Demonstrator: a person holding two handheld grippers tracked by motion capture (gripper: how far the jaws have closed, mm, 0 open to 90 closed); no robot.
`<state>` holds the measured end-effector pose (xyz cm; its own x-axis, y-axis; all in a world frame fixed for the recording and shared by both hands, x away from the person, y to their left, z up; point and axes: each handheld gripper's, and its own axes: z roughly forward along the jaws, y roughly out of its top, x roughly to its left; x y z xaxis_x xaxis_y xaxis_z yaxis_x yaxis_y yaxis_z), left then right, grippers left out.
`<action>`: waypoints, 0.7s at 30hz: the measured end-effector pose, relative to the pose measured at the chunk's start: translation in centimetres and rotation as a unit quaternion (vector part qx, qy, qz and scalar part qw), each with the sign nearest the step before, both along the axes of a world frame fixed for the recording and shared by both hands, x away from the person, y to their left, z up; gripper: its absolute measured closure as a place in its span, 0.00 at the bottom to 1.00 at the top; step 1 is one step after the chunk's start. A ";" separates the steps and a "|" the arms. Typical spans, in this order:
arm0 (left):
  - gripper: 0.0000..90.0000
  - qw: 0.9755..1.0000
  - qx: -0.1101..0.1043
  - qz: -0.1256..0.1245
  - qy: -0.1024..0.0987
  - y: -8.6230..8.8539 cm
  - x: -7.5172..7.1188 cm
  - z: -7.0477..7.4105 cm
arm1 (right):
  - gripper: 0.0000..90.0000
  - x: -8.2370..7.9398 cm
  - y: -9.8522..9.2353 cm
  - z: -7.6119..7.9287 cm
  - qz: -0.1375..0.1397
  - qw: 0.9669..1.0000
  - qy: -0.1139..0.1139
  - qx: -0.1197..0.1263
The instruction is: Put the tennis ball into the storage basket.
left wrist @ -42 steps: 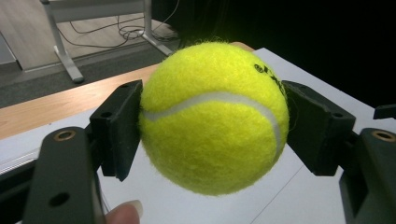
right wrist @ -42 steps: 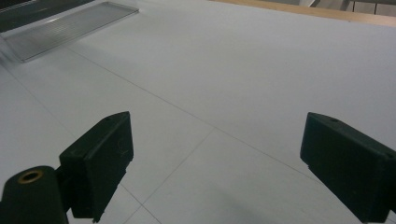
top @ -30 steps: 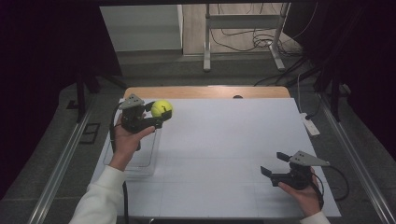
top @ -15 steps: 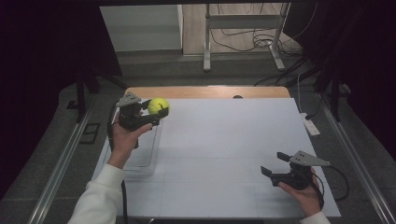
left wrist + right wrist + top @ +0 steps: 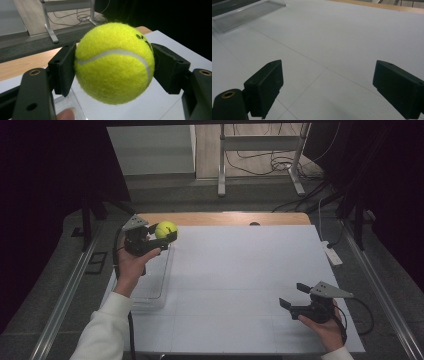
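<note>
A yellow tennis ball (image 5: 166, 229) is clamped between the black jaws of my left gripper (image 5: 163, 233), held in the air over the far end of a clear plastic tray (image 5: 156, 287) at the table's left side. In the left gripper view the ball (image 5: 115, 62) sits squarely between both pads (image 5: 62, 68), and the left gripper (image 5: 113, 71) is shut on it. My right gripper (image 5: 294, 295) rests low near the table's front right, open, with nothing between its jaws. The right gripper view looks past the right gripper (image 5: 332, 87) across bare white tabletop.
The white table surface (image 5: 240, 265) has a wooden strip (image 5: 225, 218) along its far edge. A small white device (image 5: 332, 254) lies at the right edge. The clear tray (image 5: 249, 13) appears far left in the right gripper view. Metal rails run down both sides.
My left gripper has drifted slightly left and away with the ball still in it. The right gripper has stayed where it was.
</note>
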<state>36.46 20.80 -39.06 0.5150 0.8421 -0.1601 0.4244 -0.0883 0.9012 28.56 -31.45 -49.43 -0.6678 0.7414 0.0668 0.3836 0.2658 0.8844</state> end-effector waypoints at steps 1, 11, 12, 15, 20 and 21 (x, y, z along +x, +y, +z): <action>0.30 1.000 0.000 0.000 0.000 0.0 0.0 0.0 | 0.11 0.0 0.0 0.0 0.000 1.000 0.000 0.000; 0.30 1.000 0.002 0.019 0.005 0.9 0.7 -0.1 | 0.11 0.0 0.0 0.0 0.000 1.000 0.001 0.000; 0.30 1.000 0.002 0.021 0.005 1.0 0.8 -0.2 | 0.11 0.0 0.0 0.0 0.000 1.000 0.000 0.000; 0.30 1.000 0.004 0.025 0.007 1.2 1.0 -0.2 | 0.11 0.0 0.0 0.0 0.000 1.000 0.000 0.000; 0.30 0.999 0.006 0.033 0.010 1.5 1.4 -0.3 | 0.11 0.1 -0.1 0.0 -0.001 1.000 0.001 0.000; 0.30 0.999 0.006 0.035 0.010 1.5 1.5 -0.3 | 0.11 0.1 -0.1 0.0 -0.001 1.000 0.001 0.000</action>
<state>37.91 22.33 -39.39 0.4520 0.8778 -0.1586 0.4476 -0.0695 0.8915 28.62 -31.53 -49.47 -0.6669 0.7420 0.0682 0.3852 0.2649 0.8840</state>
